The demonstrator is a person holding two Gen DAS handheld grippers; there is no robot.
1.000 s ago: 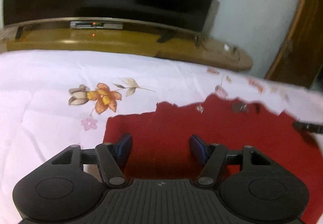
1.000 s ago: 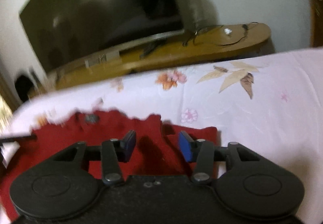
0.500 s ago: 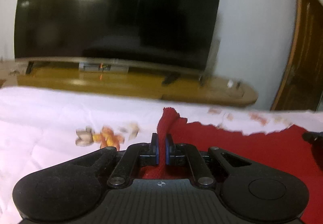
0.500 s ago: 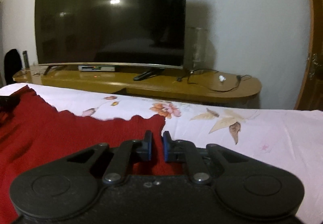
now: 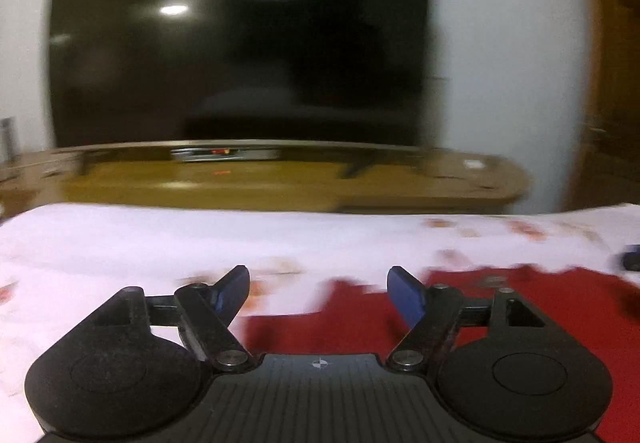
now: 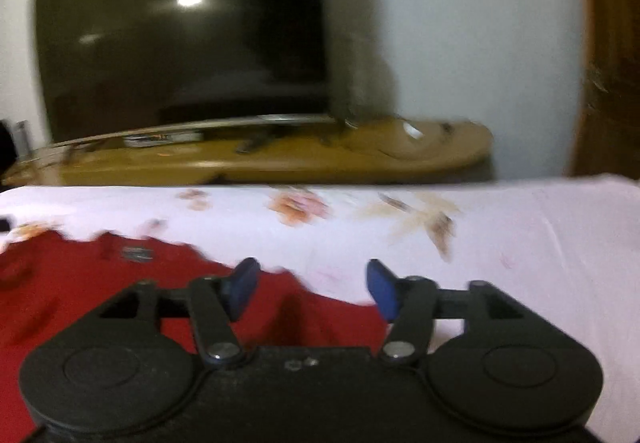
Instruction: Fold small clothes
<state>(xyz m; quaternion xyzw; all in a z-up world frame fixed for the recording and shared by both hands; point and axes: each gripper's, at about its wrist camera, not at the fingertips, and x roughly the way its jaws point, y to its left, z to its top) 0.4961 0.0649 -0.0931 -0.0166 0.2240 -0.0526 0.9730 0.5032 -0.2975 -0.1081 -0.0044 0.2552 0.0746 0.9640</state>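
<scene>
A red garment (image 5: 500, 307) lies flat on a white floral bedsheet (image 5: 120, 243). In the left wrist view it spreads from the middle to the right. My left gripper (image 5: 319, 293) is open and empty, just above the garment's left edge. In the right wrist view the garment (image 6: 100, 283) spreads to the left and under the gripper. My right gripper (image 6: 312, 291) is open and empty, above the garment's right edge. A small label (image 6: 136, 253) shows near the garment's far edge. Both views are blurred by motion.
A large dark TV (image 5: 240, 43) stands on a wooden stand (image 5: 280, 183) beyond the bed's far edge. A wooden door (image 5: 612, 83) is at the right. The tip of the other gripper (image 5: 632, 261) shows at the right edge of the left wrist view.
Half a second ago both grippers were shut on the garment's edges and held them up. Both have now opened and the garment lies flat.
</scene>
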